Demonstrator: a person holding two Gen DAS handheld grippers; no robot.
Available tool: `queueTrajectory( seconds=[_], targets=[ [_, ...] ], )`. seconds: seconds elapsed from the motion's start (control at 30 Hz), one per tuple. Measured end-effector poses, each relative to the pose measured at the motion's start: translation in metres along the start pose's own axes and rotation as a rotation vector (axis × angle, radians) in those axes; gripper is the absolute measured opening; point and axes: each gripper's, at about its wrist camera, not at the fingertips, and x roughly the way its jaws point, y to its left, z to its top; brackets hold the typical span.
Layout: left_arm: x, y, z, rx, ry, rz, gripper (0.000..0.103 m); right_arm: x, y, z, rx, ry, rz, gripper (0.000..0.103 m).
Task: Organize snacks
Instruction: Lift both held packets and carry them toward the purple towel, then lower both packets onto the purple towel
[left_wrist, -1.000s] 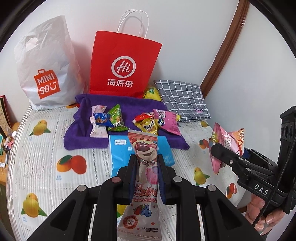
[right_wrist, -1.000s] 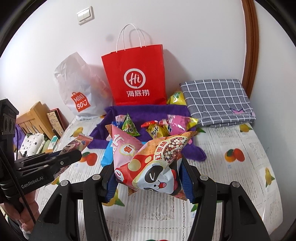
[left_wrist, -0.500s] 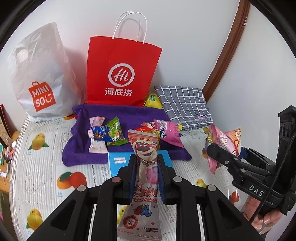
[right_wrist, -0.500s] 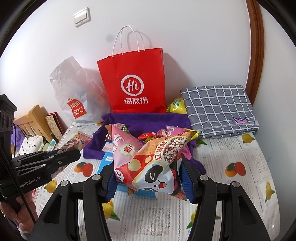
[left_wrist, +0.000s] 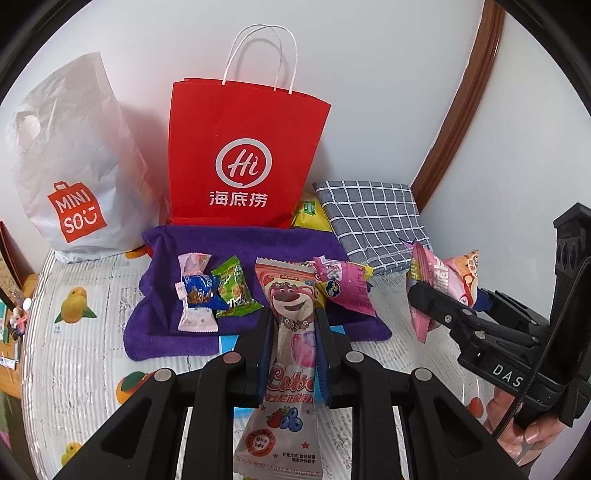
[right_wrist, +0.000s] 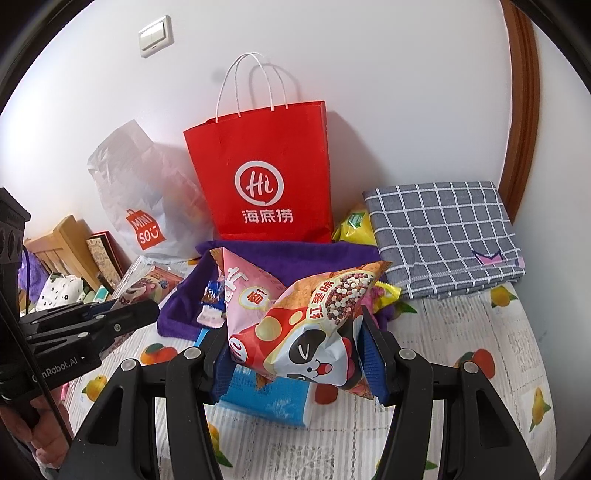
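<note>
My left gripper (left_wrist: 291, 325) is shut on a long pink bear-print snack packet (left_wrist: 290, 354), held above the table before the purple cloth (left_wrist: 166, 310). My right gripper (right_wrist: 295, 332) is shut on a puffy pink and orange panda snack bag (right_wrist: 306, 321); it also shows in the left wrist view (left_wrist: 439, 280). Several small snacks lie on the cloth: a blue packet (left_wrist: 197, 291), a green one (left_wrist: 234, 288), a pink one (left_wrist: 347, 288). A red paper bag (left_wrist: 243, 158) stands open behind the cloth. A blue pack (right_wrist: 269, 398) lies under the right gripper.
A white Miniso plastic bag (left_wrist: 70, 166) stands left of the red bag. A folded grey checked cloth (left_wrist: 369, 218) lies at the back right, with a yellow packet (left_wrist: 310, 214) beside it. The wall is close behind. Wooden furniture and clutter (right_wrist: 66, 258) sit left of the table.
Both grippers have moved forward toward the red bag and the purple cloth, each still holding its snack. The bags look larger and nearer now.
</note>
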Motion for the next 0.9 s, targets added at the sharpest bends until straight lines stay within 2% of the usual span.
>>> queueTrajectory(
  seconds=[0.33, 0.9],
  targets=[
    [0.012, 0.012, 0.012, -0.004, 0.004, 0.009, 0.020, 0.021, -0.002, 0.017, 0.000, 0.007, 0.003, 0.058],
    [0.041, 0.060, 0.033, -0.074, 0.018, 0.052, 0.020, 0.072, -0.021, 0.050, 0.057, 0.040, 0.053, 0.058]
  ],
)
